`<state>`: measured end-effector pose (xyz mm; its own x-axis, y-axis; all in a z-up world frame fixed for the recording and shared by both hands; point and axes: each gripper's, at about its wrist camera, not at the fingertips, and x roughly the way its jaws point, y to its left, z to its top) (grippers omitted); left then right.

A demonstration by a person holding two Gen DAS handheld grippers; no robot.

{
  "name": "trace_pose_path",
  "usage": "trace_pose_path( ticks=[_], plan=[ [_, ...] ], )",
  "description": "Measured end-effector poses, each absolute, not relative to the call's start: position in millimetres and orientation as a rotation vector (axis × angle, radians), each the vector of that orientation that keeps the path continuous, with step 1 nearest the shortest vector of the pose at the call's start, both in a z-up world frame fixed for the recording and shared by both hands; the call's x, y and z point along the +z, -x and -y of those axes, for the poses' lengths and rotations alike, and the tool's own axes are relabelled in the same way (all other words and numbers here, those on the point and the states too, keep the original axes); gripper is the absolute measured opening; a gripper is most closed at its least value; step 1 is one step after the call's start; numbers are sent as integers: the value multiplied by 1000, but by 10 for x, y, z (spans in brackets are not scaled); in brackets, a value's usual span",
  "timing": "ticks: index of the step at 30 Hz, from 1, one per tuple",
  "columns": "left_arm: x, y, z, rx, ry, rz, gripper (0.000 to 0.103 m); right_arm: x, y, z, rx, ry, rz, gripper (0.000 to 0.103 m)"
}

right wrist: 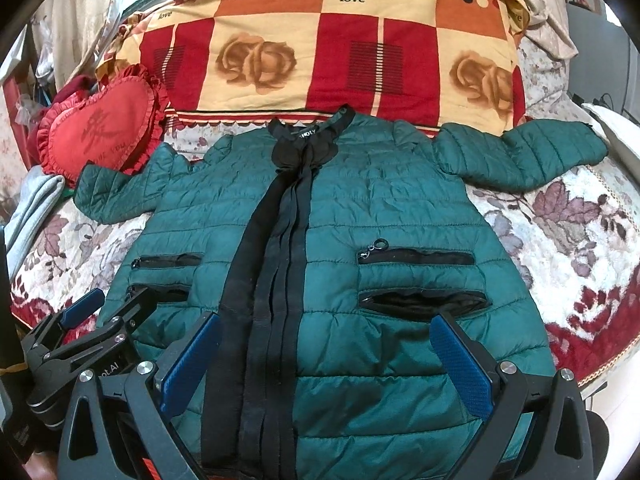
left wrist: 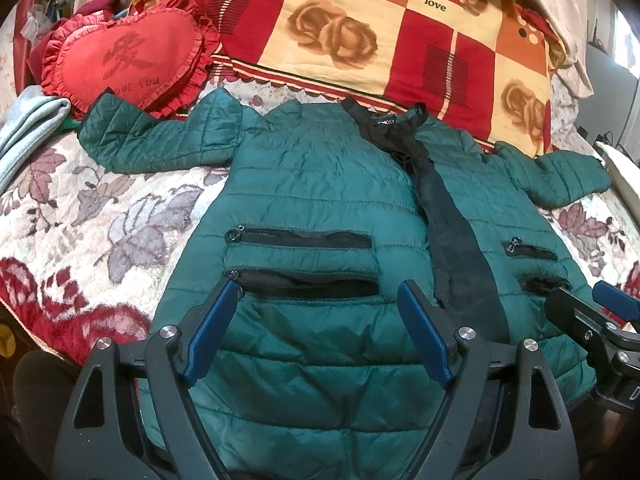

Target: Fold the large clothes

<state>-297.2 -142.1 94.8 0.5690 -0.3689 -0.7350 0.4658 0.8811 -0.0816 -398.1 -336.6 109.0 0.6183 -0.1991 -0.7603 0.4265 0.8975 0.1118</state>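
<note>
A green quilted jacket (left wrist: pixel 312 200) lies flat, front up, on the bed, sleeves spread out, with a black zipper placket (left wrist: pixel 452 240) down the middle and black zip pockets on each side. It also shows in the right wrist view (right wrist: pixel 400 216). My left gripper (left wrist: pixel 316 300) is open and empty above the jacket's lower left panel. My right gripper (right wrist: pixel 326 334) is open and empty above the lower middle. The right gripper also shows at the right edge of the left wrist view (left wrist: pixel 592 300). The left gripper shows at the lower left of the right wrist view (right wrist: pixel 116 304).
A floral bedspread (left wrist: pixel 92 216) covers the bed. A red heart-shaped cushion (left wrist: pixel 124 56) lies beside the left sleeve. A red and cream checked quilt (left wrist: pixel 380 28) lies behind the collar. Folded grey cloth (left wrist: pixel 28 124) sits at the left edge.
</note>
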Motion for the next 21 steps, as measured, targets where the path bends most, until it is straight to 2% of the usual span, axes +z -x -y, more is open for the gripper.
trace_pose_path(
  ticks=[11,21],
  plan=[
    [913,2964,1424,-489,-134,-841,83,1070,3948,3384,-400,-282,-908,103],
    [898,2954,1421,-490,-134,-841,83,1069,3942,3360,-374,-281,-859,103]
  ],
)
